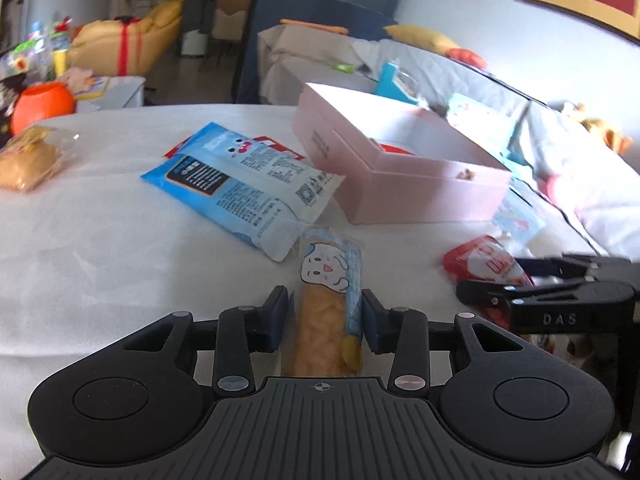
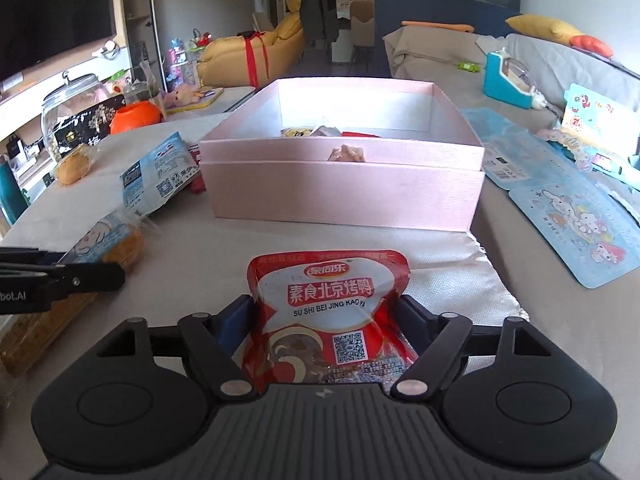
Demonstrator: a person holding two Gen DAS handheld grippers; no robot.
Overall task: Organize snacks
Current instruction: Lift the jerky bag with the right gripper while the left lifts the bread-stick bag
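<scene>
My left gripper (image 1: pixel 325 312) is shut on a long cake bar in a light blue cartoon wrapper (image 1: pixel 326 300), low over the white tablecloth. My right gripper (image 2: pixel 326 316) is shut on a red snack pouch (image 2: pixel 326 312), just in front of the open pink box (image 2: pixel 340 188). The box holds a few small snacks (image 2: pixel 346 154). In the left wrist view the box (image 1: pixel 400 184) lies ahead to the right, and the right gripper (image 1: pixel 520 280) with the red pouch (image 1: pixel 488 264) is at the right. The cake bar also shows at the left of the right wrist view (image 2: pixel 108 240).
A large blue snack bag (image 1: pixel 248 184) over a red packet lies left of the box. A wrapped bun (image 1: pixel 28 160) and an orange pot (image 1: pixel 42 104) sit at the table's far left. Blue cartoon cards (image 2: pixel 576 216) lie right of the box. A sofa stands behind.
</scene>
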